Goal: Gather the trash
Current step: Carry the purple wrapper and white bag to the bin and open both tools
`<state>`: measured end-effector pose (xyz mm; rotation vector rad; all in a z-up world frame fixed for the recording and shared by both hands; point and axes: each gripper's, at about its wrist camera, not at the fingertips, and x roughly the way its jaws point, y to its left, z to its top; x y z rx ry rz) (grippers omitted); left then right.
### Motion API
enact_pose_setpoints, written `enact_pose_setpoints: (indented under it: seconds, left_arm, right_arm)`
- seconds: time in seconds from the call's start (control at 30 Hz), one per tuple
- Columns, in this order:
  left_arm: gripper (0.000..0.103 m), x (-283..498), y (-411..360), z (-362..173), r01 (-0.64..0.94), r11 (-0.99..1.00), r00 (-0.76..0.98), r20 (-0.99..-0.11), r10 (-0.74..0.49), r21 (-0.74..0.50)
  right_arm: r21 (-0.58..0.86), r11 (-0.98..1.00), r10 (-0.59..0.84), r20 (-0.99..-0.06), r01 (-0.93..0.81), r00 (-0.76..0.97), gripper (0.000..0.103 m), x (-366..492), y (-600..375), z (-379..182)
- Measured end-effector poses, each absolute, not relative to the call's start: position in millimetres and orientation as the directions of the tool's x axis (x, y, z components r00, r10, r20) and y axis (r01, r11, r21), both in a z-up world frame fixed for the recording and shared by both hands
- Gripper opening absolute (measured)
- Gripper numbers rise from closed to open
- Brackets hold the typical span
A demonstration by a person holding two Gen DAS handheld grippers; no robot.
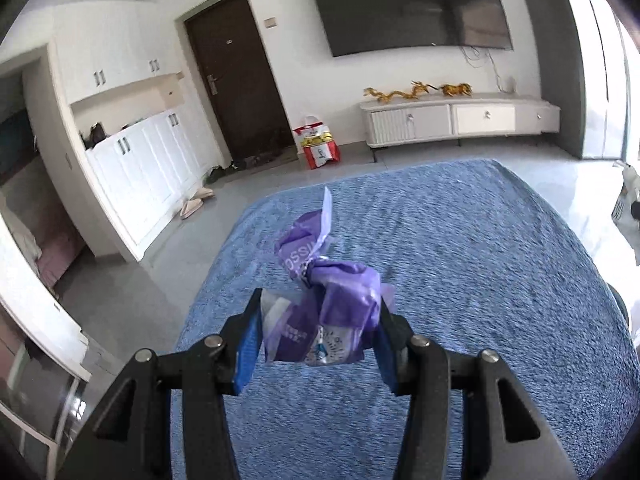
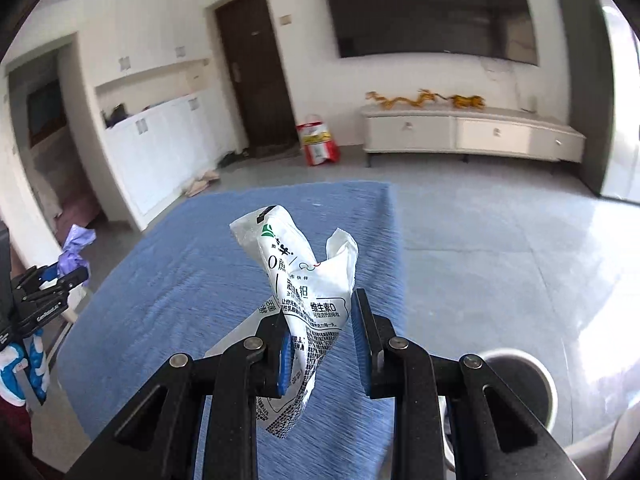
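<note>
Crumpled purple wrapper point(image 1: 320, 300) pinched between the left gripper point(image 1: 318, 334) jaws, white milk pouch point(image 2: 304, 300) clamped upright in the right gripper point(image 2: 320, 344), both held above a blue rug point(image 1: 460, 260), white bin point(image 2: 532, 384) seen beside the rug's right edge, grey floor point(image 2: 480, 232) beyond.

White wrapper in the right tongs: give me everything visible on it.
The white wrapper is a crumpled, empty-looking plastic pouch, glossy white with a green logo near the top and dense black Chinese print lower down. It stands roughly upright, its twisted top splayed into two peaks, its lower end hanging below the grip. The right tongs pinch it around mid-height between blue pads, holding it clear above the blue rug. Nothing else touches it.
</note>
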<state>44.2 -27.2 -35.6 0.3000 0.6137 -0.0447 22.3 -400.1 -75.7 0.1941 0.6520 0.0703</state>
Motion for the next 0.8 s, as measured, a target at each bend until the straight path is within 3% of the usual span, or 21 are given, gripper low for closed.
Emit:
enact_pose_setpoints:
  seconds: [0.47,0.8]
  left_arm:
    - [0.047,36,-149,-54,0.333,0.86,0.779,-0.627,-0.019,0.388]
    - [0.047,30,-251,-81,0.524,0.758,0.709,-0.692,-0.136,0.388]
  right_arm:
    - [0.299,0.942,0.076,-0.635,0.154,0.769,0.026,-13,-486,-138]
    - [0.322,0.909,0.03,-0.685,0.266,0.728,0.026,-35,-534,-180]
